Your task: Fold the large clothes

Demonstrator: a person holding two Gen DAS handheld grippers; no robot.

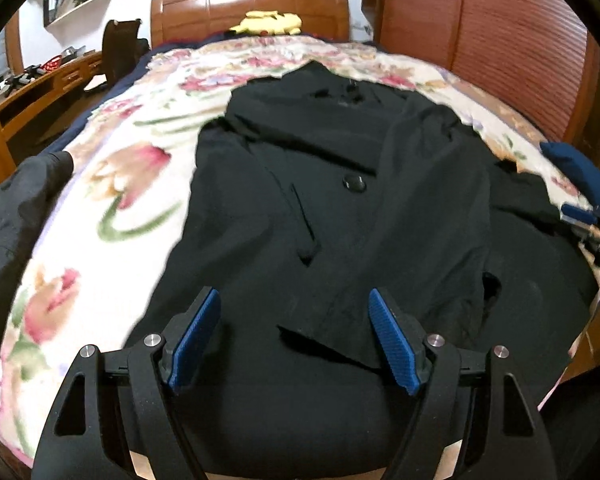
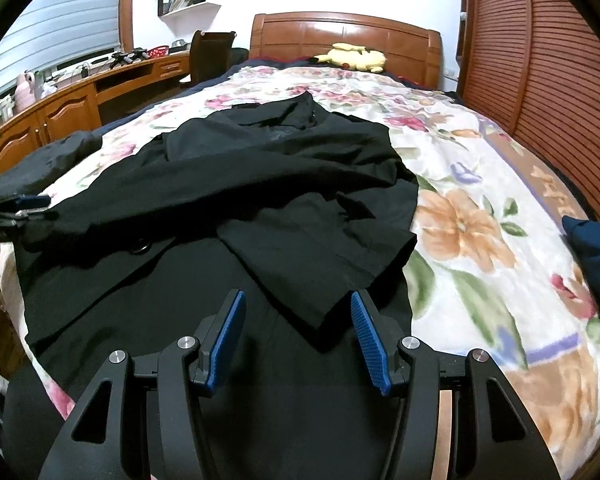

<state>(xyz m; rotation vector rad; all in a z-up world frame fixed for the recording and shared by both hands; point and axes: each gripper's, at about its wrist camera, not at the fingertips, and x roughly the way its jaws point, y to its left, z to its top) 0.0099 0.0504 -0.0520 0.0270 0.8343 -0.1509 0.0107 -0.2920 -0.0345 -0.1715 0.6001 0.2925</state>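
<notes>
A large black coat (image 1: 340, 184) lies front-up on the floral bedspread (image 1: 112, 184), collar toward the headboard, with a big black button (image 1: 354, 183) at mid-chest. Both sleeves are folded inward across the body. My left gripper (image 1: 294, 300) hovers open over the coat's lower hem, holding nothing. In the right wrist view the coat (image 2: 228, 184) fills the middle, and its right sleeve cuff (image 2: 320, 280) lies just ahead of my right gripper (image 2: 298, 300), which is open and empty above it. The right gripper also shows at the left wrist view's right edge (image 1: 580, 214).
A wooden headboard (image 2: 344, 36) with a yellow plush toy (image 2: 354, 57) is at the far end. A wooden desk (image 2: 60, 108) and a chair (image 2: 212, 54) run along the left. A slatted wooden wardrobe (image 2: 540, 60) stands right. Another dark garment (image 1: 16, 208) lies at the bed's left edge, a blue one (image 2: 596, 264) at its right.
</notes>
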